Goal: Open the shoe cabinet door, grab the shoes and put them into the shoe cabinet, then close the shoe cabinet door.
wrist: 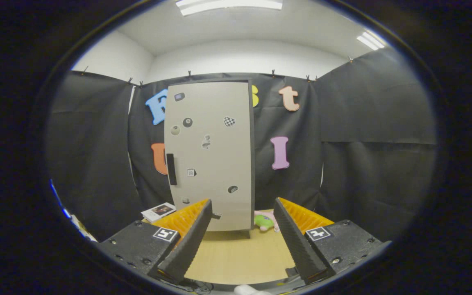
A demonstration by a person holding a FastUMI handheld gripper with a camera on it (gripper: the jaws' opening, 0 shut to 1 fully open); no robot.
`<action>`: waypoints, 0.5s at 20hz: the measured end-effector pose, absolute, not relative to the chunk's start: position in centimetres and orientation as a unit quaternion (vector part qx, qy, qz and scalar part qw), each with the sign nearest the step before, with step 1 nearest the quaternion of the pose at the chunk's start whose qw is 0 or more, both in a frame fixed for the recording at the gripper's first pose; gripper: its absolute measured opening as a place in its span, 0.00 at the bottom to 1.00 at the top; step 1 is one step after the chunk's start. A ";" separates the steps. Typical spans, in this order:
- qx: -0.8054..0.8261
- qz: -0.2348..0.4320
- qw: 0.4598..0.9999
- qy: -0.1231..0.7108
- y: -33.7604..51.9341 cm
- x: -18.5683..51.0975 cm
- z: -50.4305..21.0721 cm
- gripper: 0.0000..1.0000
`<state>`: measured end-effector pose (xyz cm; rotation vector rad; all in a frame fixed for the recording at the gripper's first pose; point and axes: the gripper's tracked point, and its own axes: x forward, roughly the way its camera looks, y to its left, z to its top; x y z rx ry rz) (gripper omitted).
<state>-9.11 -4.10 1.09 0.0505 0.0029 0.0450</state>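
Note:
A tall grey shoe cabinet (211, 155) stands upright on the wooden table beyond my fingers, its door shut. A dark vertical handle (171, 169) sits on the door's left side, and several small stickers dot the front. A green and pink shoe (265, 221) lies on the table to the right of the cabinet's base, just past my right finger. My gripper (242, 229) is open, well short of the cabinet, with nothing between its fingers.
The light wooden table (236, 256) stretches from my fingers to the cabinet. A small booklet (159, 211) lies to the left of the cabinet's base. Black cloth walls close the booth behind and on both sides.

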 end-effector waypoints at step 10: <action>0.029 0.020 0.999 0.003 -3.8 -9.4 1.0 0.98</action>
